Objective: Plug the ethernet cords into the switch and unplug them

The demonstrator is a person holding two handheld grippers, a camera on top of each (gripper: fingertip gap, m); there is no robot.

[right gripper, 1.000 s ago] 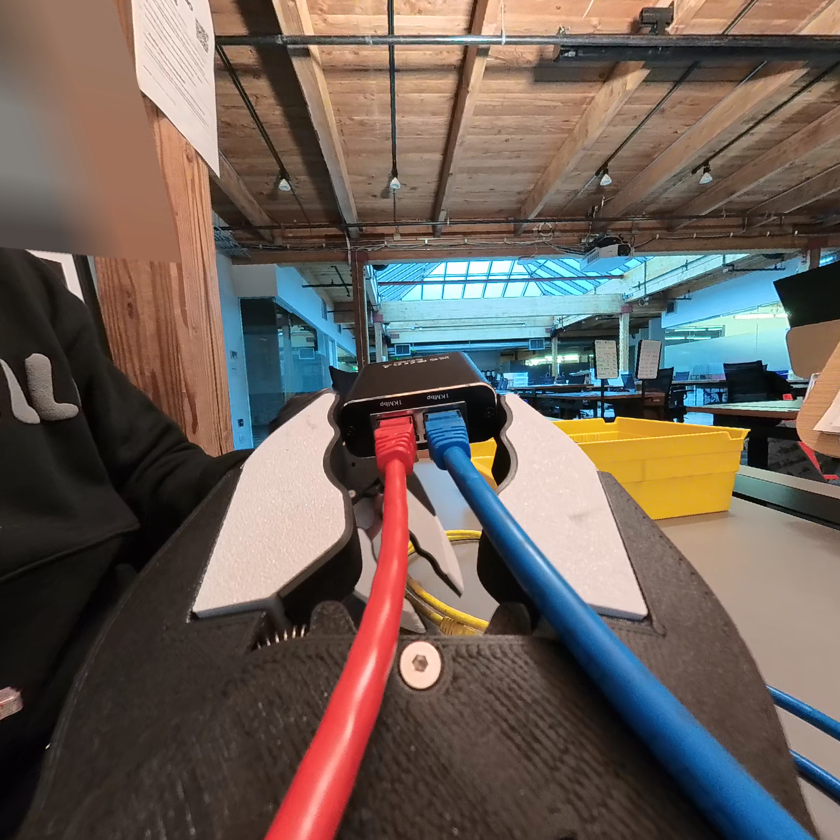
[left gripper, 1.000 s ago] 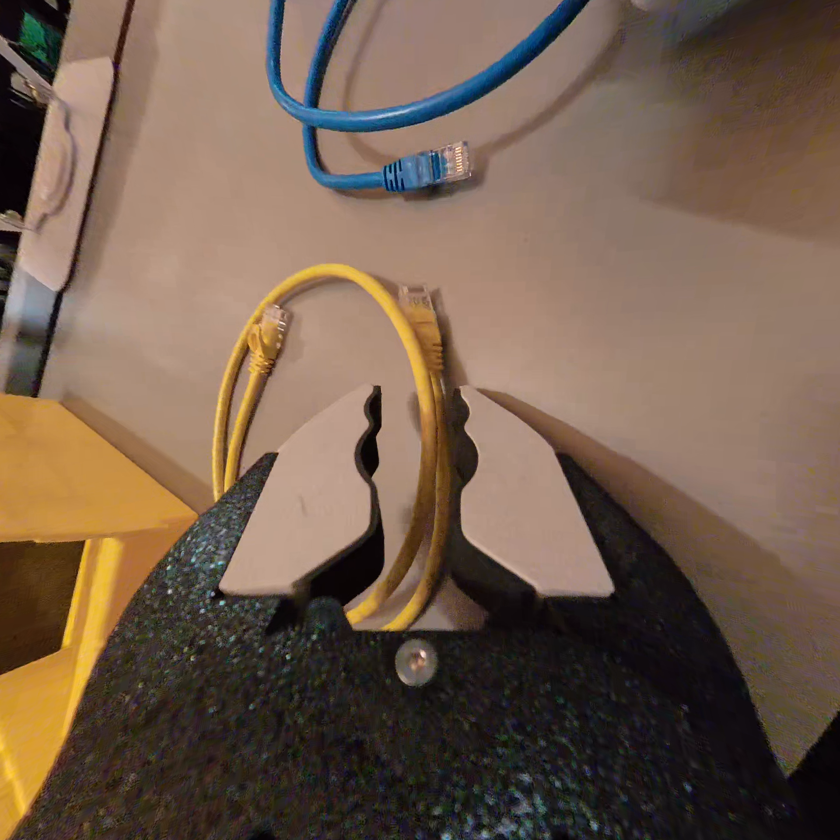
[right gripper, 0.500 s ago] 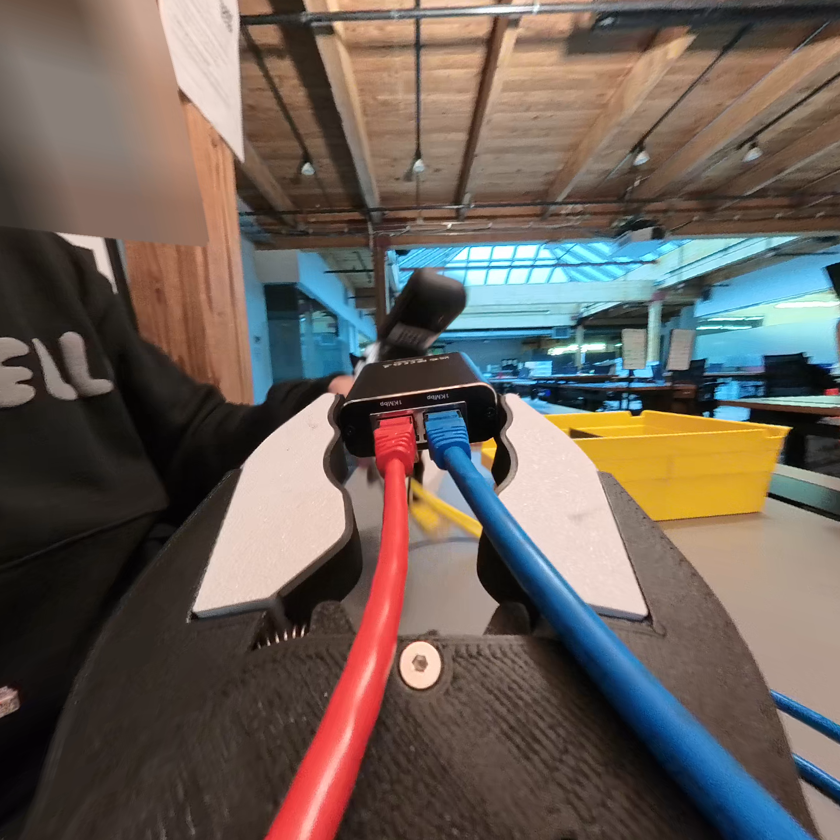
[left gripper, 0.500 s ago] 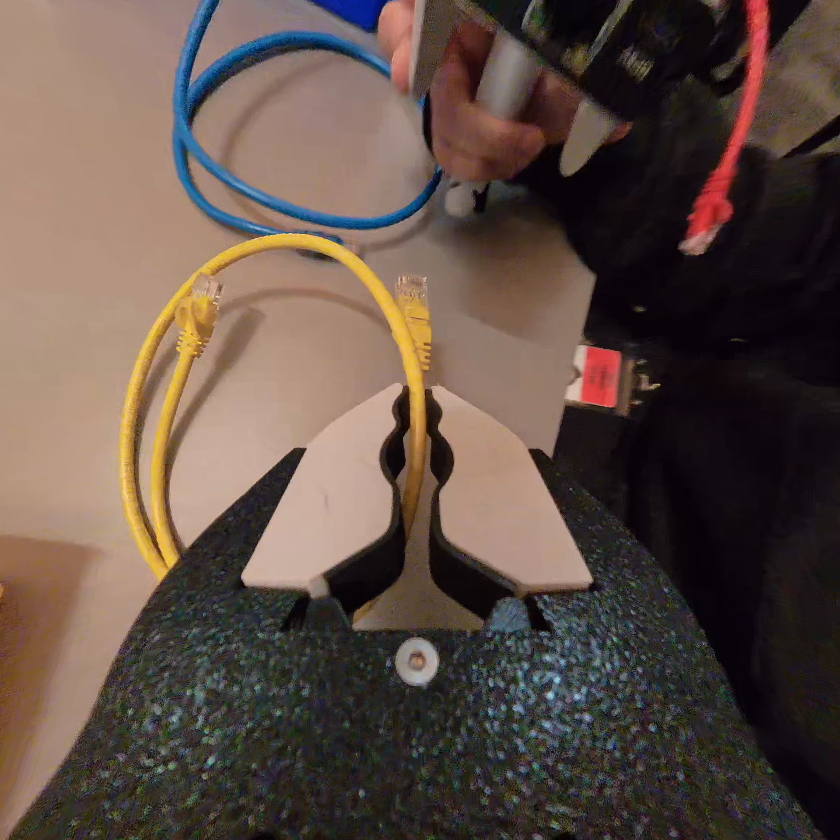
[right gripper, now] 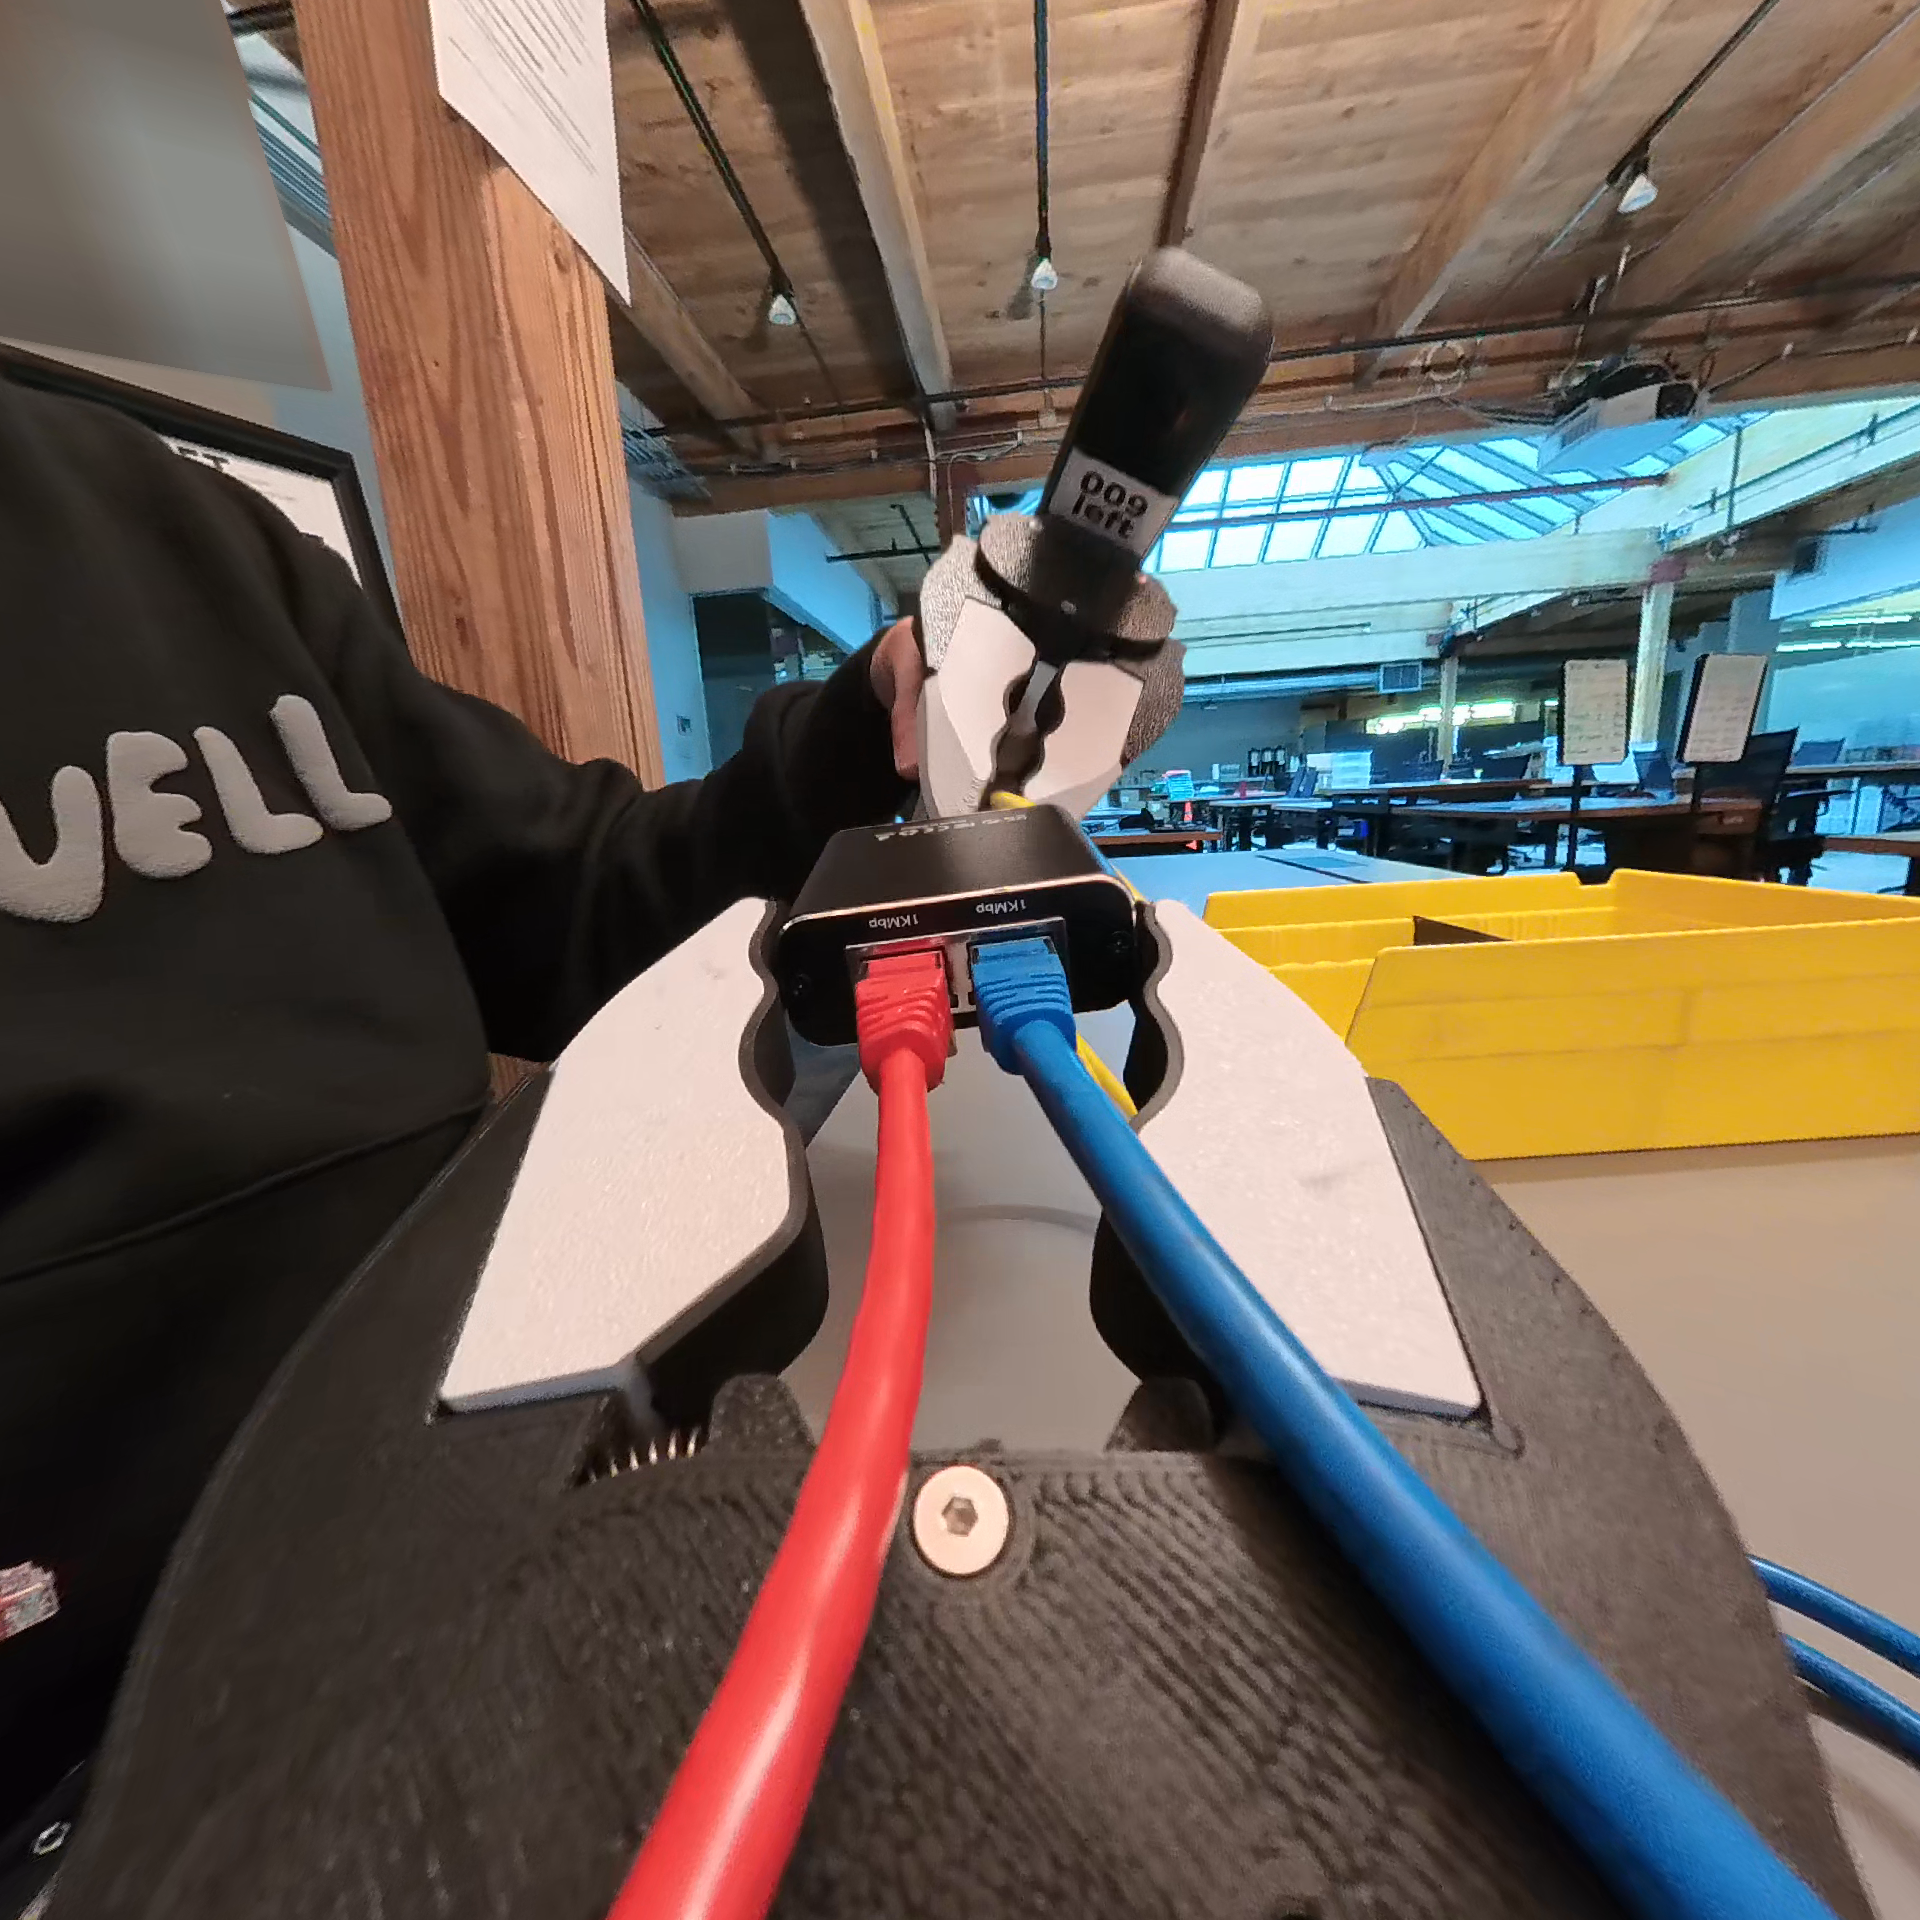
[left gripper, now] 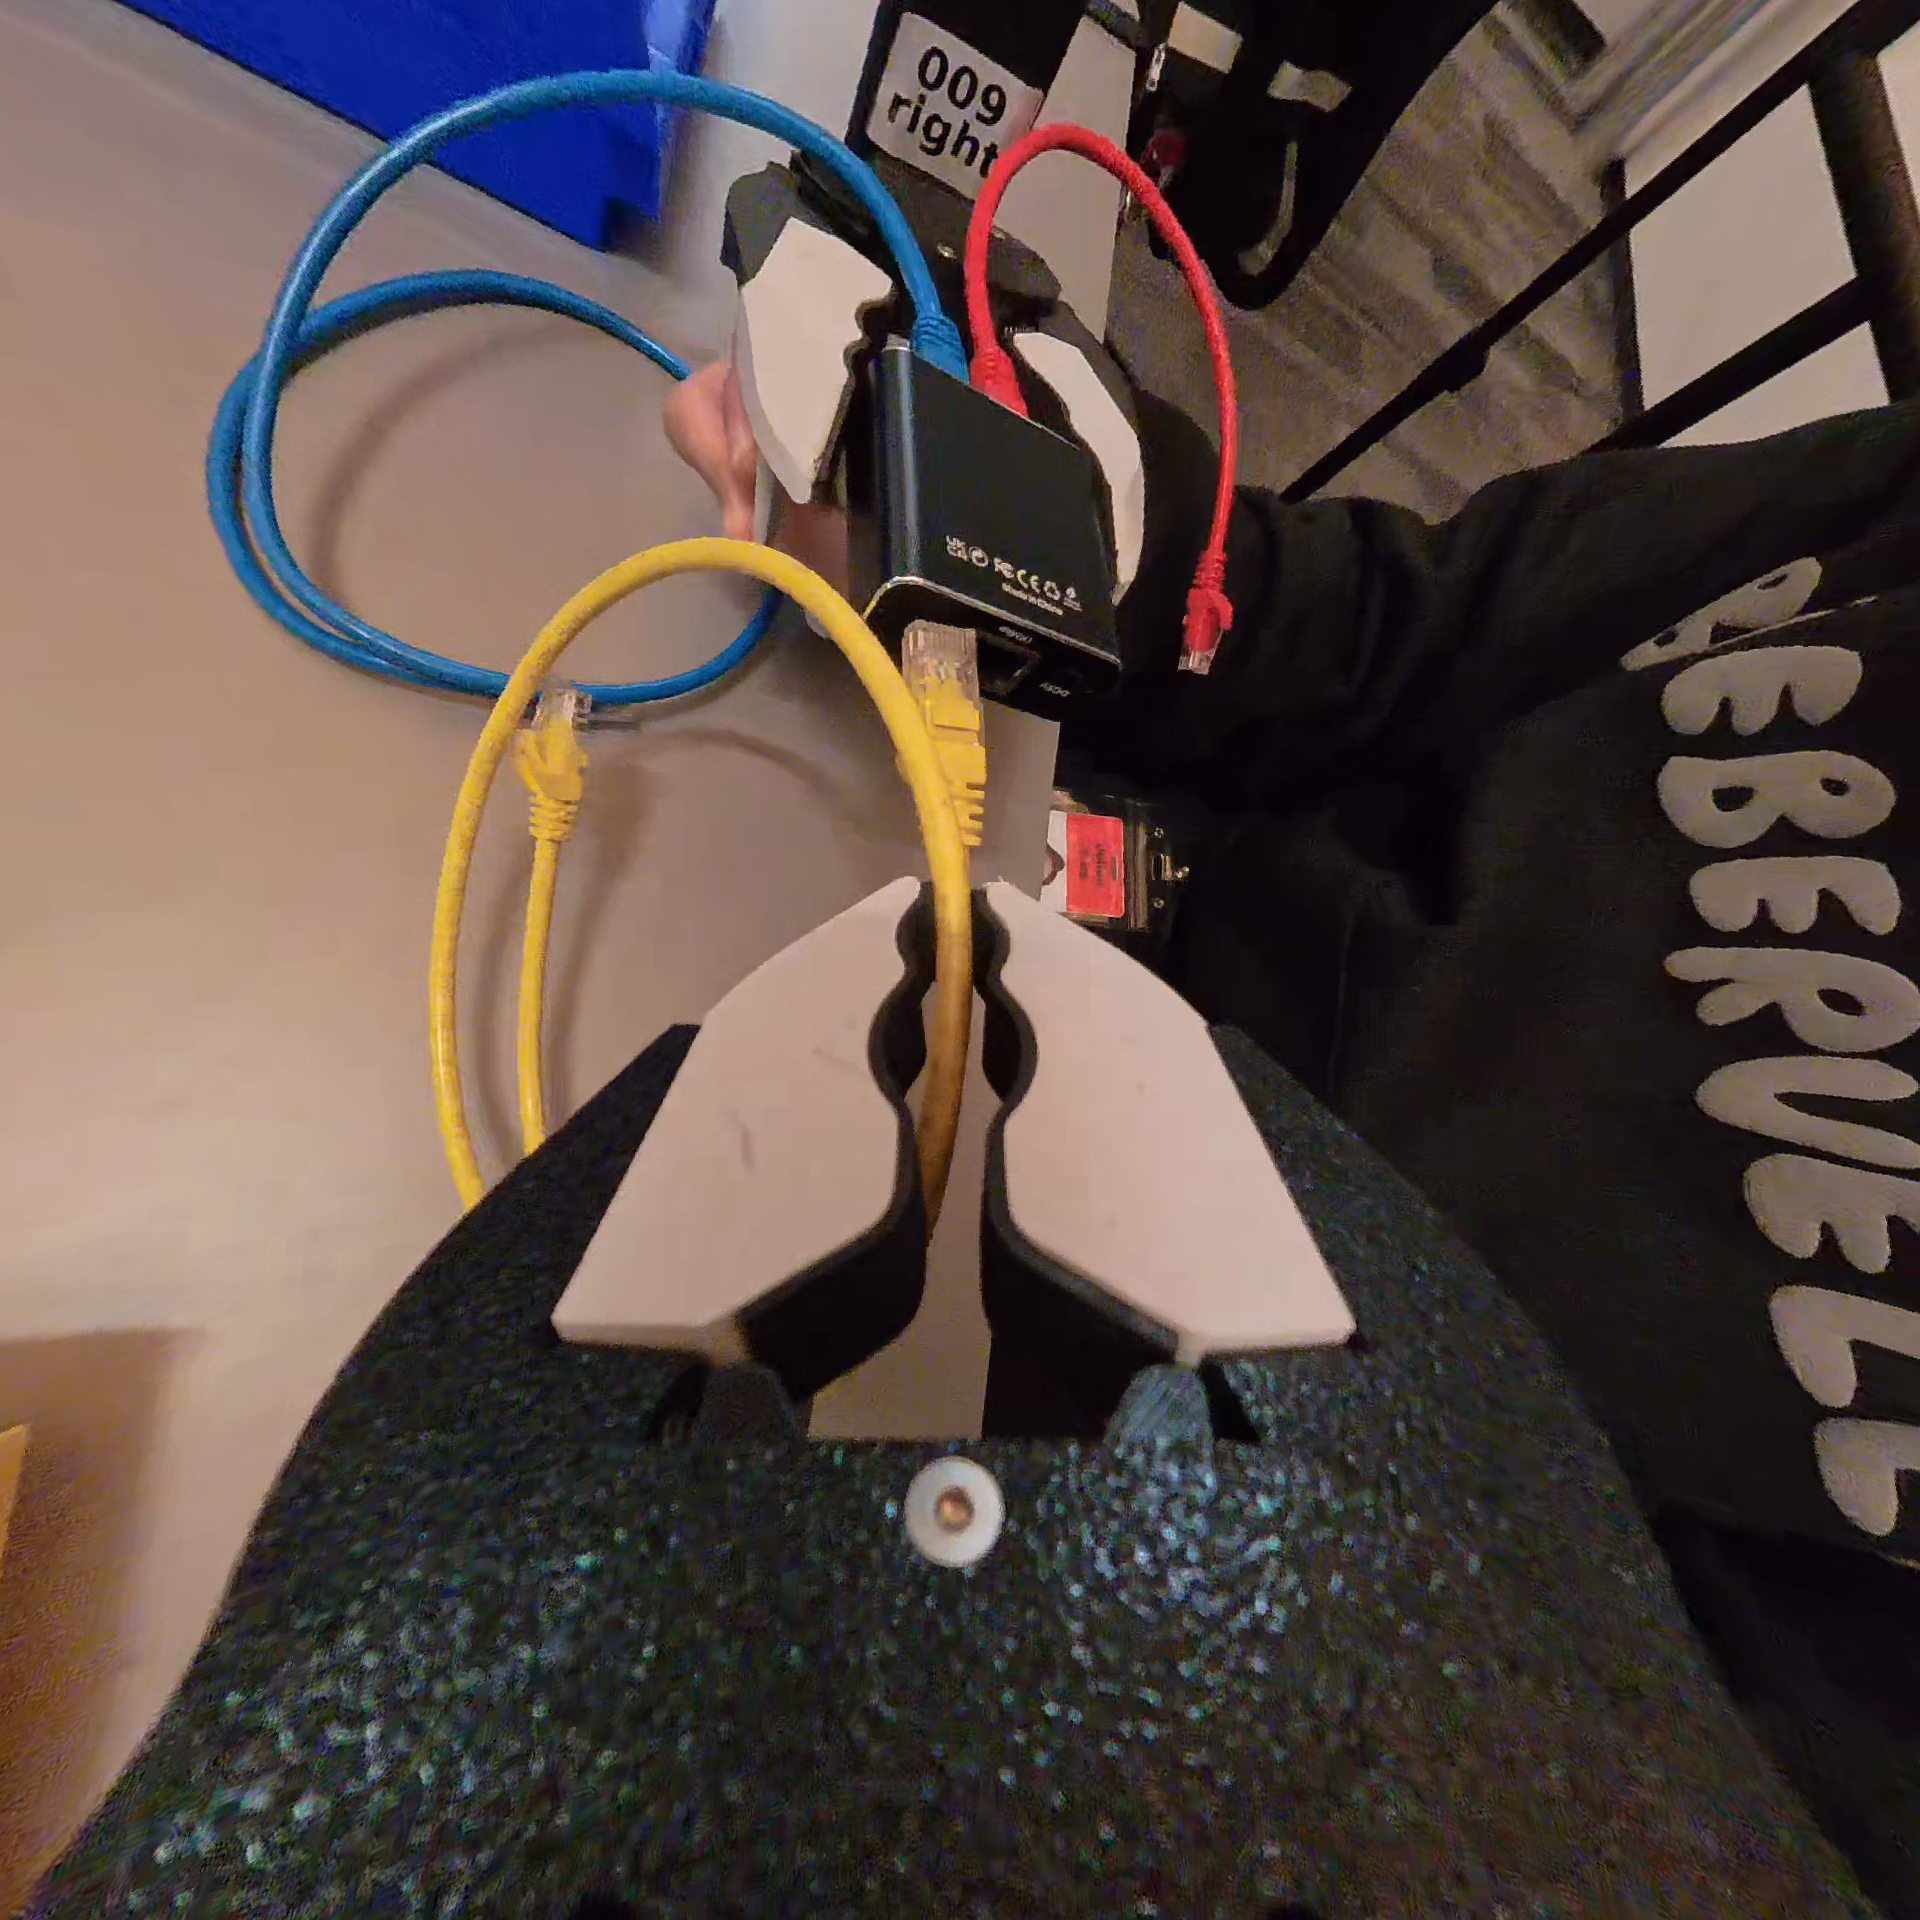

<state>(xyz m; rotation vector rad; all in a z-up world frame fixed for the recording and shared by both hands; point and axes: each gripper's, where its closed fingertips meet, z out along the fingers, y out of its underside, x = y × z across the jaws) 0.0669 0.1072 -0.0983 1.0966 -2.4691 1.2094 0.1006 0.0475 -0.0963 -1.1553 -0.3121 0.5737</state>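
Observation:
My right gripper (right gripper: 961,940) is shut on a black switch (right gripper: 940,862) and holds it in the air. A red cord (right gripper: 894,1195) and a blue cord (right gripper: 1195,1195) are plugged into the switch's near face. My left gripper (left gripper: 951,891) is shut on a yellow cord (left gripper: 623,592) just behind its plug (left gripper: 940,691). That plug's tip sits right at a port on the opposite face of the switch (left gripper: 977,499); I cannot tell if it is inside. The yellow cord's other plug (left gripper: 551,753) hangs free. The left gripper also shows in the right wrist view (right gripper: 1023,727).
The grey table (left gripper: 208,935) lies below, with the blue cord (left gripper: 312,416) looped on it. A blue bin (left gripper: 468,94) and a yellow bin (right gripper: 1610,997) stand on the table. A person in a black sweatshirt (left gripper: 1558,831) is close by. A wooden post (right gripper: 488,416) stands behind.
My left gripper closed on the yellow cord, lifted it off the table and carried its plug up to the switch. My right gripper kept hold of the switch.

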